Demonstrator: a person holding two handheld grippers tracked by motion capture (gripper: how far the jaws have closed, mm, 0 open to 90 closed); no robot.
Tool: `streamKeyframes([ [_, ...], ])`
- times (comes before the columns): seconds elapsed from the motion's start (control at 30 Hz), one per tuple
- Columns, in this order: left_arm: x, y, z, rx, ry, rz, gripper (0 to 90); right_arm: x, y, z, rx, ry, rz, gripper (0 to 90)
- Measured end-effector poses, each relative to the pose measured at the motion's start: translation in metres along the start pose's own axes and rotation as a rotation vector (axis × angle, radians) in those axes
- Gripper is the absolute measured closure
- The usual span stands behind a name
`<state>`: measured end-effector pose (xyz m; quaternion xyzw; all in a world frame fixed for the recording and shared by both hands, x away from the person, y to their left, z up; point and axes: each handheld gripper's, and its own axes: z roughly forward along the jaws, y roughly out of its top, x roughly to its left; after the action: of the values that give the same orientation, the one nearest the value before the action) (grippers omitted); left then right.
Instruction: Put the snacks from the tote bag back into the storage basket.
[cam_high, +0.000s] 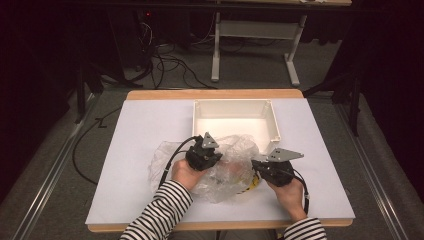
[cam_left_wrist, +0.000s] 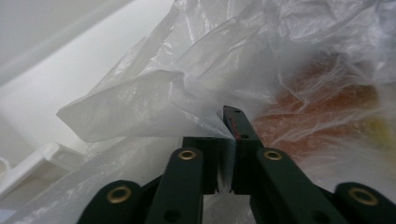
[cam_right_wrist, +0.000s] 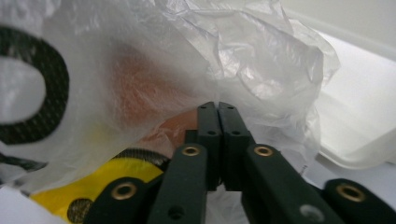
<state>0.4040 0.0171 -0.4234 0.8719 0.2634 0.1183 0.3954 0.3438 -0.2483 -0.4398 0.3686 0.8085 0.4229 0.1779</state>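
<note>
Where the high view looks down on the white table (cam_high: 140, 125), a crumpled clear plastic bag (cam_high: 235, 150) lies near the middle, just in front of an open white tray (cam_high: 272, 122) that sits toward the far edge; the left gripper (cam_high: 216, 156) meets the bag's left side and the right gripper (cam_high: 256, 165) its right side, each held by a hand on a striped sleeve (cam_high: 160, 210); something yellow (cam_high: 254, 184) shows under the bag beside the right gripper.

Seen in the left gripper view, the left gripper (cam_left_wrist: 224, 135) has its jaws pressed together with a fold of the plastic bag (cam_left_wrist: 154, 93) caught between them; an orange-red blur (cam_left_wrist: 322, 107) shows through the film to the right.

Seen in the right gripper view, the right gripper (cam_right_wrist: 218, 116) likewise has its jaws closed, pinching the bag (cam_right_wrist: 252, 56); a reddish shape (cam_right_wrist: 140, 88) sits inside, a yellow item (cam_right_wrist: 107, 179) with black marks lies below left, and the tray (cam_right_wrist: 359, 140) is at the right.
</note>
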Motion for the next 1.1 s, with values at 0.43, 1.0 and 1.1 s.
streamKeyframes([
  [0.43,0.015,-0.027,-0.056,-0.117,0.132,-0.074,54.5,-0.016,-0.020,-0.013,0.026,-0.053,0.049,90.0],
  [1.0,0.022,-0.091,-0.056,-0.022,0.174,-0.167,52.7,-0.039,-0.052,-0.019,0.094,-0.115,0.123,79.1],
  [1.1,0.020,-0.093,-0.055,-0.037,0.163,-0.171,52.2,-0.036,-0.043,-0.037,0.012,-0.140,0.155,66.8],
])
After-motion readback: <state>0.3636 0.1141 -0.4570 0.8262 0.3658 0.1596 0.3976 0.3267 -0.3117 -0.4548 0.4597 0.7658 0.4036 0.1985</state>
